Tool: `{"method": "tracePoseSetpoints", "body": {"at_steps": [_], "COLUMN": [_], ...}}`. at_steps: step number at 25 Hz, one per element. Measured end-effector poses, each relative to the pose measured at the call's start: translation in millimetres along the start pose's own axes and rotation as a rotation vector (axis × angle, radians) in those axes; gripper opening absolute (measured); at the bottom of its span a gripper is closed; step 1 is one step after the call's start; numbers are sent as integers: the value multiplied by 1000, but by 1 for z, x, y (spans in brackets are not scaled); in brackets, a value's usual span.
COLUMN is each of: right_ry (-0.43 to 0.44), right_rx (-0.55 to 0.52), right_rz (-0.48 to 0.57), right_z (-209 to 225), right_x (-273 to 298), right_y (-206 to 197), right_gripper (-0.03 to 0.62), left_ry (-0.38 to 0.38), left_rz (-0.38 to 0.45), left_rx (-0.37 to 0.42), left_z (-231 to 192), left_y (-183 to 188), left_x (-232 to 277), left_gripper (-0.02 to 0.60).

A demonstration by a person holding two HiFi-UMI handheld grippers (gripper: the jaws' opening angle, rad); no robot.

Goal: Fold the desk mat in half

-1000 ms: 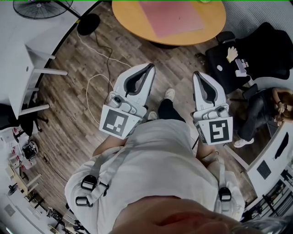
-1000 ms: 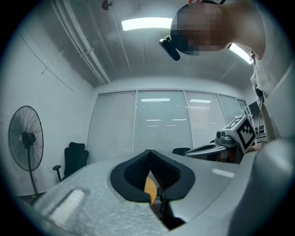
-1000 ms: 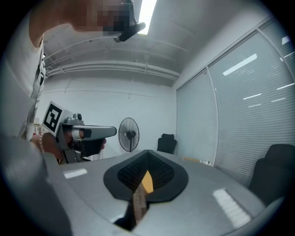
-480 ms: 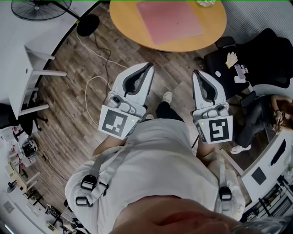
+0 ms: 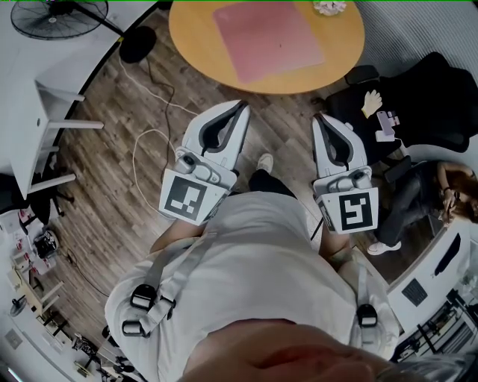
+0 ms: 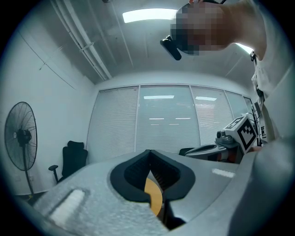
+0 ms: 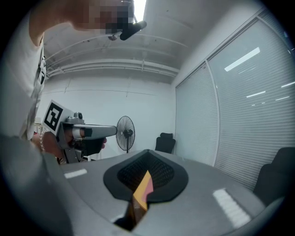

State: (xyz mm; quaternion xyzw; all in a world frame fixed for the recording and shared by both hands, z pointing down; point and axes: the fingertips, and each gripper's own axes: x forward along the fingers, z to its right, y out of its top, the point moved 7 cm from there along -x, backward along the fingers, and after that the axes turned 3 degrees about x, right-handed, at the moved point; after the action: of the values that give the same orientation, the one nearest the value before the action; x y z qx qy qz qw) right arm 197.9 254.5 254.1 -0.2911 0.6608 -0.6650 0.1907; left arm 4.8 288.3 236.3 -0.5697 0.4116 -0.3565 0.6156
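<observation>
Left claw (image 5: pixel 243 107): clenched with nothing in it, held over the wood floor (image 5: pixel 112 171).
Right claw (image 5: pixel 321 119): clenched and empty too — I see it side by side with the left one.
Desk mat (image 5: pixel 269 37): pink, lying flat and unfolded on the round bench (image 5: pixel 190 33), well ahead of both claws.
Surroundings: a standing fan (image 5: pixel 52 15) at the top left.

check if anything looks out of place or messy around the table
Nothing looks spilled or damaged. The pink desk mat lies flat and unfolded on the round table. The one untidy thing is a white cable looping loose across the wood floor, in the head view left of where the person stands.
</observation>
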Motion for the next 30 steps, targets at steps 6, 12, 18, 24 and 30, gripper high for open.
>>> {"method": "tracePoseSetpoints", "body": {"at_steps": [6, 12, 18, 24, 30], "right_ry": [-2, 4, 0, 3, 13], "right_rx": [1, 2, 3, 3, 0], "right_rz": [-6, -10, -13, -18, -23], "right_z": [29, 49, 60, 63, 59], "right_x": [12, 24, 28, 30, 29], "right_y": [-4, -8, -10, -11, -11], "right_gripper": [5, 5, 5, 5, 5], "left_ry": [5, -2, 8, 9, 17], "left_rz": [-40, -9, -35, -11, -9], "left_rx": [-10, -3, -4, -3, -3], "left_z": [-5, -10, -14, -16, -16], "left_y": [-13, -14, -21, -19, -18], "left_x": [29, 54, 64, 67, 62], "left_gripper": [5, 5, 5, 5, 5]}}
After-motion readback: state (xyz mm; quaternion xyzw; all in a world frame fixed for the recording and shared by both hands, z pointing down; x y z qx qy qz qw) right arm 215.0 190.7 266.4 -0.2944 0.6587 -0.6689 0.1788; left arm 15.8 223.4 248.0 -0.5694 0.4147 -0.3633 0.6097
